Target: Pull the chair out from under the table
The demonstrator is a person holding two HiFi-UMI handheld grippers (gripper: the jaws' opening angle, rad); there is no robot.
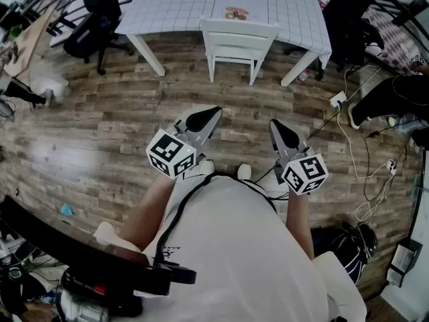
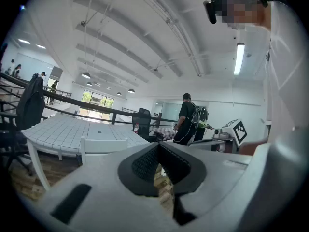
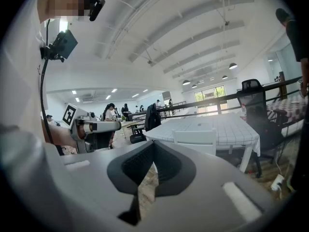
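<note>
A white wooden chair point(image 1: 238, 44) stands tucked against the near edge of a table point(image 1: 167, 5) covered with a white checked cloth. The chair's backrest also shows in the left gripper view point(image 2: 104, 146) and in the right gripper view point(image 3: 195, 138). My left gripper point(image 1: 213, 113) and my right gripper point(image 1: 275, 125) hover side by side over the wooden floor, well short of the chair. Both are shut with nothing between their jaws. They point toward the chair, slightly downward.
Black office chairs point(image 1: 94, 25) stand at the table's left and far right point(image 1: 348, 19). White cables and a power strip point(image 1: 338, 99) lie on the floor at the right. A black bag point(image 1: 348, 243) sits near my right side. People stand in the background point(image 2: 186, 120).
</note>
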